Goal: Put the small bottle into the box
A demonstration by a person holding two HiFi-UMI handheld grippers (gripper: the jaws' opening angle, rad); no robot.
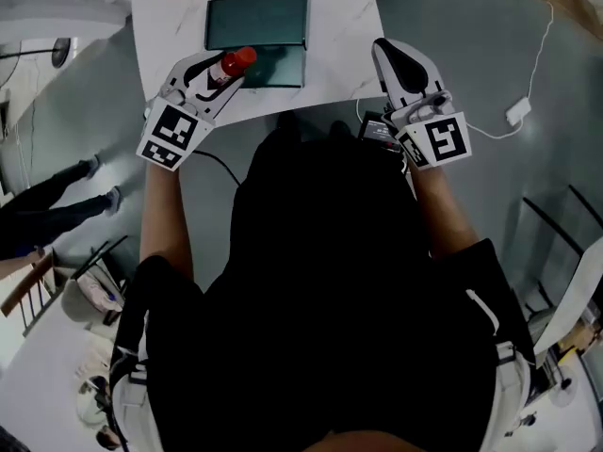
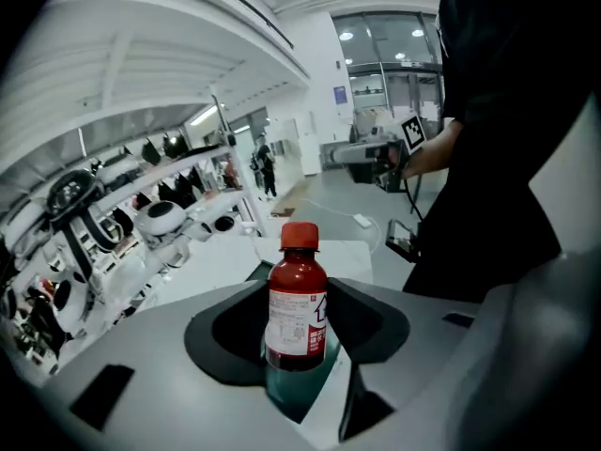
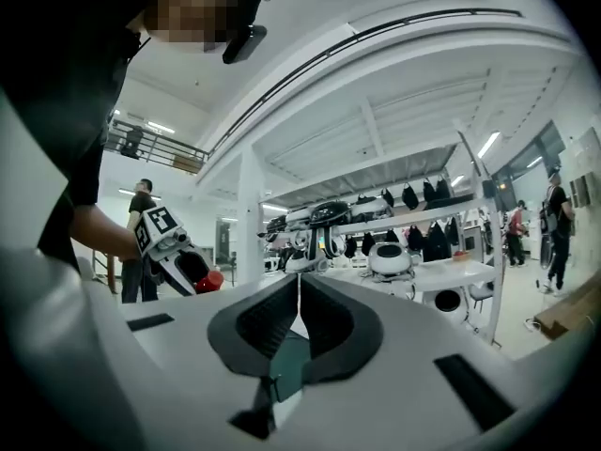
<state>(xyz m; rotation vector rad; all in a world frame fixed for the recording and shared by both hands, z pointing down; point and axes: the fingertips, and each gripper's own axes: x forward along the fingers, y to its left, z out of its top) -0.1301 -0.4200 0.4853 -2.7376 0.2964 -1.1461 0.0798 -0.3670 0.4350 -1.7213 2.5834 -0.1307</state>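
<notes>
A small dark-red bottle (image 1: 231, 66) with a red cap and white label is held in my left gripper (image 1: 219, 76), which is shut on it at the near left corner of the dark green box (image 1: 257, 22). In the left gripper view the bottle (image 2: 297, 313) stands upright between the jaws, the box (image 2: 299, 393) showing below it. My right gripper (image 1: 394, 61) hovers over the table's right part, shut with nothing in it; its jaws (image 3: 298, 324) meet in the right gripper view, where the left gripper (image 3: 178, 256) and the bottle's red cap (image 3: 208, 281) also show.
The box lies on a white marble-look table (image 1: 344, 26); its open lid (image 1: 273, 67) lies toward me. A black phone (image 1: 379, 127) sits at the table's near edge. A white cable with a charger (image 1: 519, 112) runs across the grey floor at the right. A person's legs (image 1: 57, 205) are at the left.
</notes>
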